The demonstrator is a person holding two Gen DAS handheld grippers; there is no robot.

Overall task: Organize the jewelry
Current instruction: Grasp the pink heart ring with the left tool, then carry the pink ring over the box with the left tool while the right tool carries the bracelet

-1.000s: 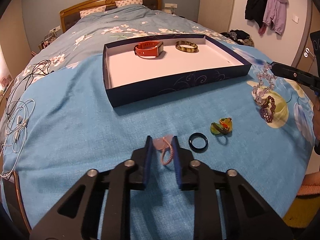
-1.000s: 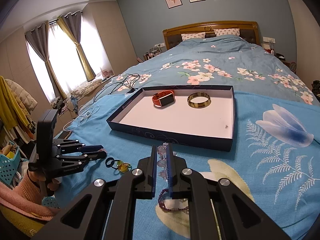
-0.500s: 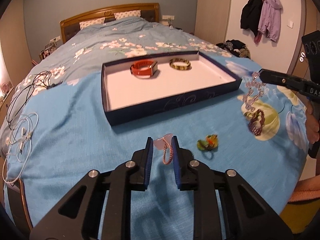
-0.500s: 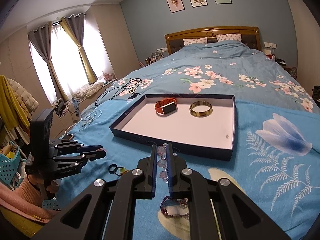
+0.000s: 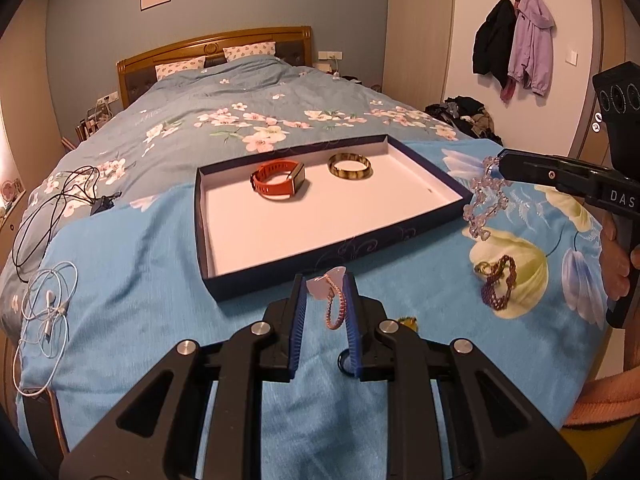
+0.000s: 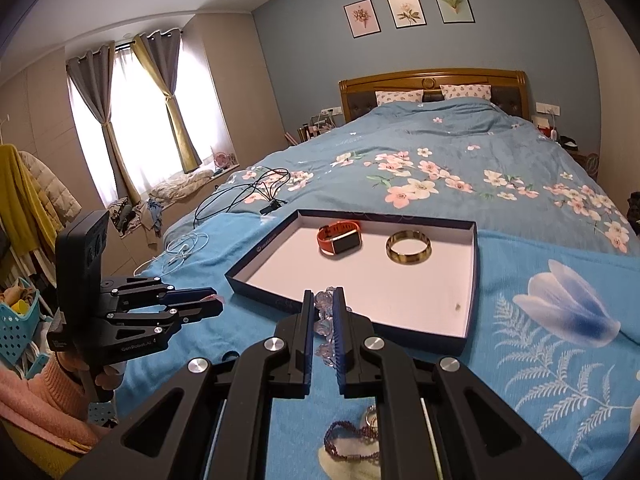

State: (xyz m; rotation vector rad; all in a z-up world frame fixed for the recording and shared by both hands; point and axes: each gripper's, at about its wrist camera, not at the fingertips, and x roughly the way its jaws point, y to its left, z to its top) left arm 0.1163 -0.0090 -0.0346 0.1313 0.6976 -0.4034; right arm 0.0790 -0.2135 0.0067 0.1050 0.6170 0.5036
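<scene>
My left gripper (image 5: 325, 282) is shut on a pink braided bracelet with a pale pink charm (image 5: 334, 300), held above the bed just before the near edge of the dark blue tray (image 5: 224, 280). My right gripper (image 6: 323, 300) is shut on a clear crystal bead bracelet (image 6: 325, 326), which hangs by the tray's right corner in the left wrist view (image 5: 486, 204). In the tray lie an orange smartwatch (image 5: 278, 180) and a tortoiseshell bangle (image 5: 350, 166). A dark purple bead bracelet (image 5: 498, 284) lies on the blanket to the right.
A black ring (image 5: 345, 362) and a yellow-green trinket (image 5: 408, 323) lie on the blue blanket (image 5: 132, 280), mostly hidden behind my left fingers. White earphones (image 5: 48, 304) and black cables (image 5: 52, 204) lie at the left. The bed's edge is close on the right.
Both grippers have risen with their bracelets and moved toward the tray. The crystal bracelet has lifted clear of the purple one, which stays on the blanket.
</scene>
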